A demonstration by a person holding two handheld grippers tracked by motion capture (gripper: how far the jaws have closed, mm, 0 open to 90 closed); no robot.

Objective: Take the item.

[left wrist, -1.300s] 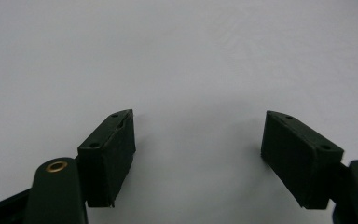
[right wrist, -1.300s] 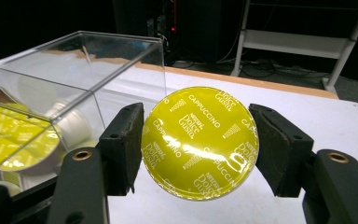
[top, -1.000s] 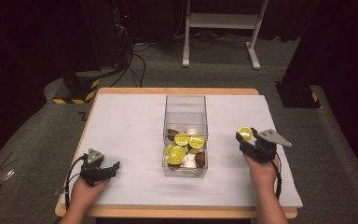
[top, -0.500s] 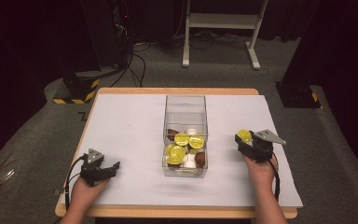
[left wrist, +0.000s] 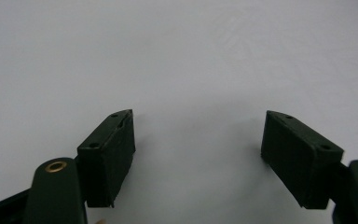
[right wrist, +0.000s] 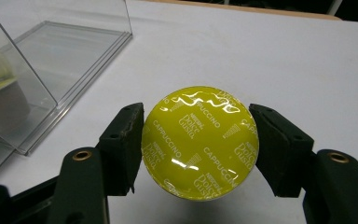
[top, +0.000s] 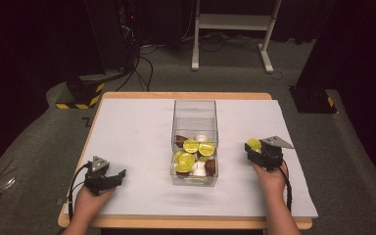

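Currently right gripper [top: 256,148] clamps yellow capsule [right wrist: 199,142] by rim, above white table [top: 132,132], at 3 o'clock from clear box [top: 195,110]. Lower gently, keep lid level, release slowly. Left gripper [left wrist: 198,149] wide open, empty.

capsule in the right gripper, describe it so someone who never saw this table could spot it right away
Start at the clear plastic box in the middle of the white table, then look right to the right gripper. Clamped between its black jaws is a yellow-green capsule, foil lid printed "cappuccino". Unlike the capsules in the box, it is outside the box.
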